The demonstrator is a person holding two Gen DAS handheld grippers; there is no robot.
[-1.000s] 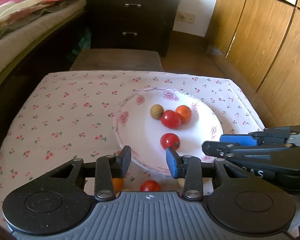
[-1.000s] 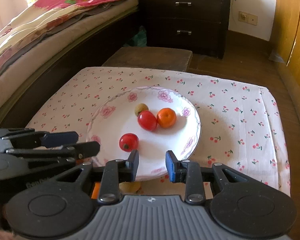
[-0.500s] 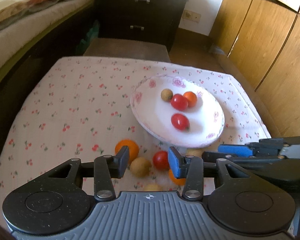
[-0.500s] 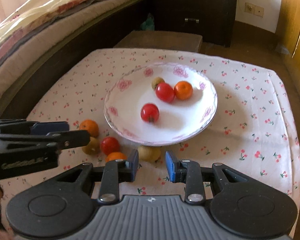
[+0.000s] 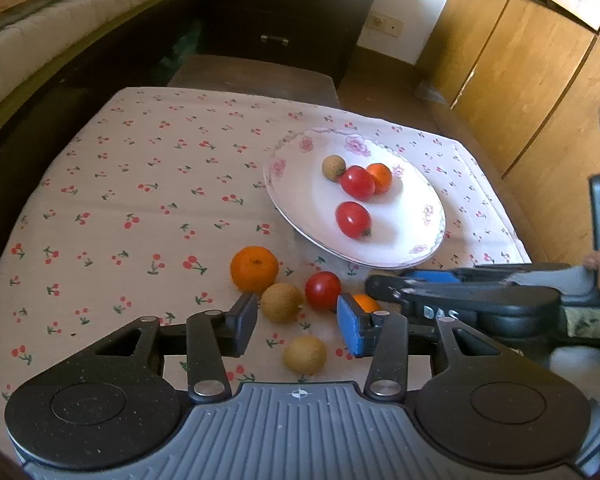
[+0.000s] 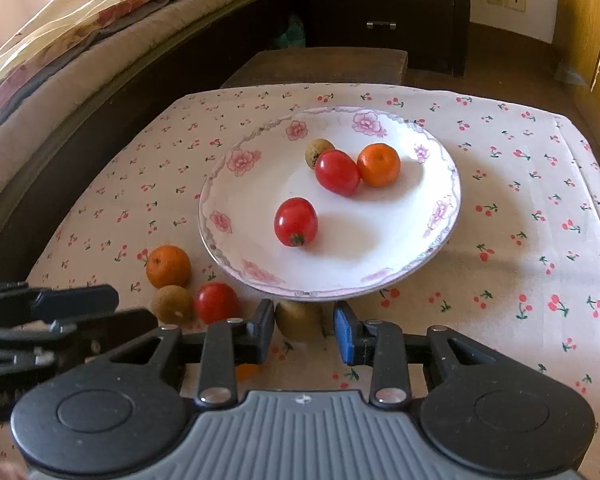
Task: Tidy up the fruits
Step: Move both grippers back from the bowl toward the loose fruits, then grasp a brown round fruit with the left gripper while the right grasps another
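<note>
The left gripper has its fingers spread with nothing pinched; a brown fruit lies on the counter just beyond the gap, and a second brown fruit lies below the gap, nearer the gripper body. Ahead of the tips sit a loose tomato and a loose orange, the orange off toward the left finger. A smaller orange is mostly hidden behind the blue pad of the right finger, so only a sliver shows. The right gripper has its fingers a little apart and opening, gripping nothing; that second brown fruit peeks between its tips, its lower half cut off by them. In the right wrist view the small orange is nearly covered by the left finger. The flowered plate lies beyond both grippers and holds two tomatoes, an orange and a brown fruit half hidden behind the far tomato. The near tomato on the plate is oval, its long axis running toward the grippers, stem end nearest them. The bed and the dark drawers are cut off by the frame edges.
</note>
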